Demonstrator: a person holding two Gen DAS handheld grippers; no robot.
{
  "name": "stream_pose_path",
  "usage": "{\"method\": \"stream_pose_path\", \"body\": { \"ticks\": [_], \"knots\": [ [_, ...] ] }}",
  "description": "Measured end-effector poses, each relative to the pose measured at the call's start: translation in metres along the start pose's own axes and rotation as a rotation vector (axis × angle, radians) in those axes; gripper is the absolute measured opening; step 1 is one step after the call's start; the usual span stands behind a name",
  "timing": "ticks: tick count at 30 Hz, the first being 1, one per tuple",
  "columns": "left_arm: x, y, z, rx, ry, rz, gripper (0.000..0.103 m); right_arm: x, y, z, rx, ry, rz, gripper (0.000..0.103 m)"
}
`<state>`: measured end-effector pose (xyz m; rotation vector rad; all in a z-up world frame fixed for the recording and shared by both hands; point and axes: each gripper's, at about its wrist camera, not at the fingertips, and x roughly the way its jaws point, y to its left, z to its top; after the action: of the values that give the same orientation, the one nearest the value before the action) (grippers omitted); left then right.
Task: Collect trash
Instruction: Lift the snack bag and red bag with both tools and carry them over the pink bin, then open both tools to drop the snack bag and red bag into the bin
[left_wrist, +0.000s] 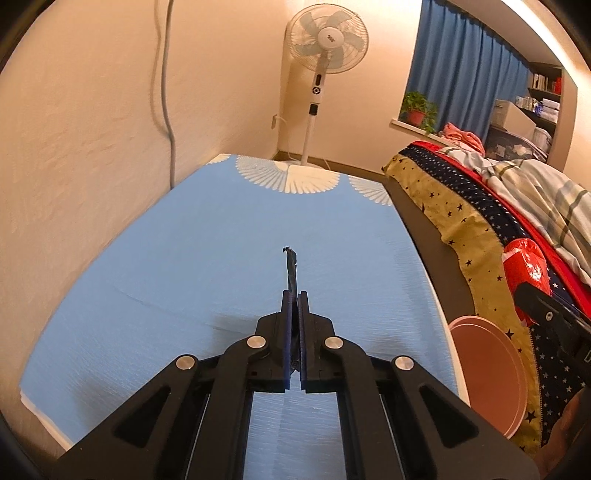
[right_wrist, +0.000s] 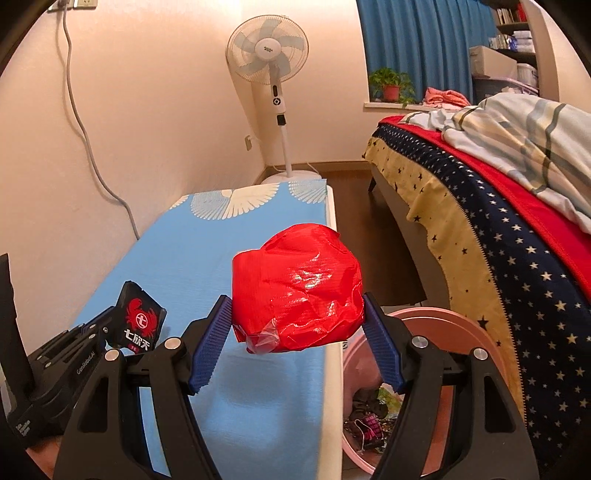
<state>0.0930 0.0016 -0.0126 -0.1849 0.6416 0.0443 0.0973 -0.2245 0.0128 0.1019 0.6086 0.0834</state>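
The red bundle (right_wrist: 297, 288) sits clamped between the pads of our right hand-held gripper (right_wrist: 297, 325), held in the air over the right edge of the bench (right_wrist: 184, 266). The relation that matters is to the bin (right_wrist: 436, 321): it stands on the floor just right of the bench and below the bundle, near us, so the way to it is right and down. The right hand is clearly the nearer one to it.

The bundle is a crumpled, glossy red plastic wrap, roughly round with no real long axis, a clear scrap hanging at its near lower corner.

Our left hand-held gripper (left_wrist: 294, 295) is clenched on a flat black packet (right_wrist: 138, 319) with a red crab print. Seen edge-on from its own camera, the packet stands upright out of the pads, long axis along the fingers. It hangs over the bench, left of the bundle and farther from the bin.

The bin is pink, round and open, with mixed litter already at the bottom. A bed (right_wrist: 498, 236) lies to its right.
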Motion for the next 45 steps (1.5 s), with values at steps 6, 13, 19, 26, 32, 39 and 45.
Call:
{"method": "stream_pose_path", "body": {
  "ticks": [6, 13, 19, 26, 32, 39, 45],
  "knots": [
    [-0.005, -0.008, 0.0, 0.021, -0.009, -0.023, 0.003, -0.011, -0.007, -0.004, 0.006, -0.01, -0.018, 0.07],
    [-0.01, -0.017, -0.003, 0.03, -0.014, -0.078, 0.003, -0.018, -0.026, -0.006, 0.047, -0.007, -0.057, 0.07],
    [-0.008, -0.036, -0.007, 0.051, -0.008, -0.145, 0.003, -0.019, -0.05, -0.009, 0.096, 0.004, -0.112, 0.07],
    [0.0, -0.068, -0.008, 0.075, -0.01, -0.281, 0.003, -0.01, -0.084, -0.02, 0.167, 0.047, -0.196, 0.07],
    [0.011, -0.117, -0.014, 0.163, 0.011, -0.456, 0.003, 0.0, -0.111, -0.037, 0.232, 0.09, -0.275, 0.07],
    [0.037, -0.158, -0.023, 0.227, 0.078, -0.546, 0.003, 0.013, -0.128, -0.058, 0.261, 0.132, -0.344, 0.07],
    [0.05, -0.18, -0.031, 0.289, 0.103, -0.564, 0.003, 0.019, -0.131, -0.063, 0.248, 0.124, -0.385, 0.07]
  ]
}}
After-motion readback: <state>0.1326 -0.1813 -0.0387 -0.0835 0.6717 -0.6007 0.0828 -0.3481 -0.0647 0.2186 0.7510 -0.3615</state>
